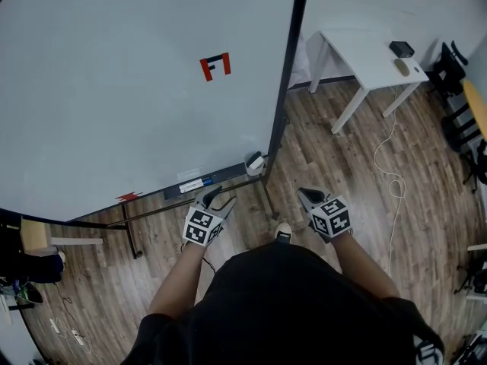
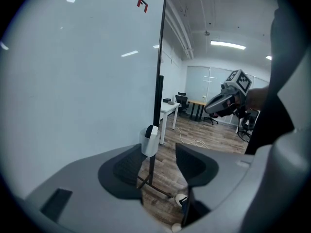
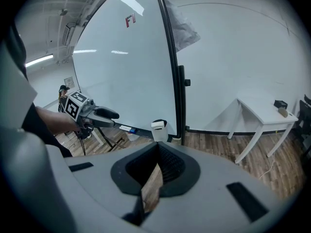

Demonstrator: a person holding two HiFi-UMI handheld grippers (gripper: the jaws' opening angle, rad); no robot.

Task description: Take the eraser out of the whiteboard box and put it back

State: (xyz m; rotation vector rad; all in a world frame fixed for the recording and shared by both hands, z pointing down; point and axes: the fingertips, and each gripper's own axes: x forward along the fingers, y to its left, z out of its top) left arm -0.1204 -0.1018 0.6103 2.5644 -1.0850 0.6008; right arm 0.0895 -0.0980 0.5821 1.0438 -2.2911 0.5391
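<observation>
Left claw [image 2: 158, 160] is spread and empty; right claw [image 3: 158, 149] is pressed together. The eraser [image 1: 253, 157] stands in the whiteboard box [image 1: 257, 166], well ahead. It is likely light and soft-faced, so pinch its protruding stiff top.

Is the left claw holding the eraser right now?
No: the left claw is open with nothing between its jaws, and the eraser sits in the box.
</observation>
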